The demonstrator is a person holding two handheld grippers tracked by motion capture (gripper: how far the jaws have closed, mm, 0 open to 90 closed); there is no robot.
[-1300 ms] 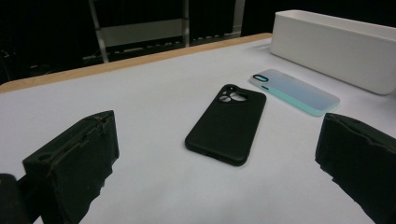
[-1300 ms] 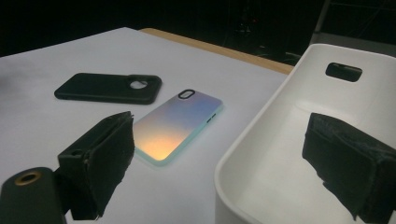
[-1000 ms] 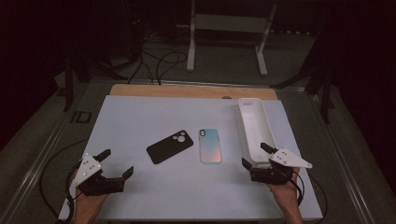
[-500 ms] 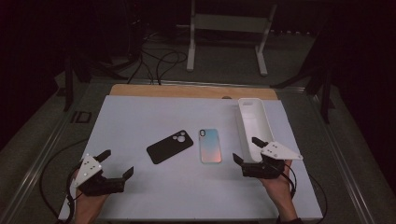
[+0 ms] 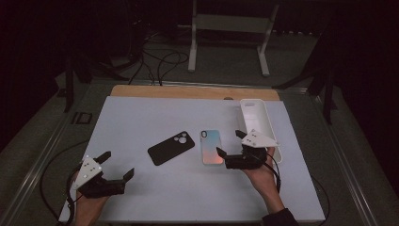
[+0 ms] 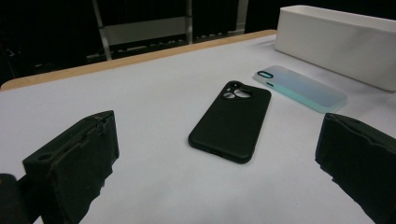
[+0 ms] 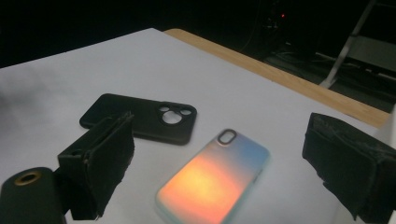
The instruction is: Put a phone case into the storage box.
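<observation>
The right gripper [image 5: 231, 145] is hovering with its jaws spread wide and nothing between them, right at the near right corner of the shiny phone case [image 5: 211, 147]. That case is lying flat on the white table [image 5: 141, 117], its long axis running away from the person, camera hole at the far end. In the right gripper view the shiny phone case [image 7: 215, 184] is sitting between the two open jaws and slightly ahead of them, so the gripper is probably lining up to close across its short width.

The right hand [image 5: 259, 172] is much the nearer one. The left gripper [image 5: 117, 165] is also standing open and empty, well apart at the near left of the table.

The black phone case [image 5: 171, 148] is lying just left of the shiny one, angled, apart from it. The white tray [image 5: 269, 123] is standing just to the right, partly behind the gripper. Nothing is lying between the jaws and the shiny case; the tray's wall looks like the closest thing the right jaw could bump.
</observation>
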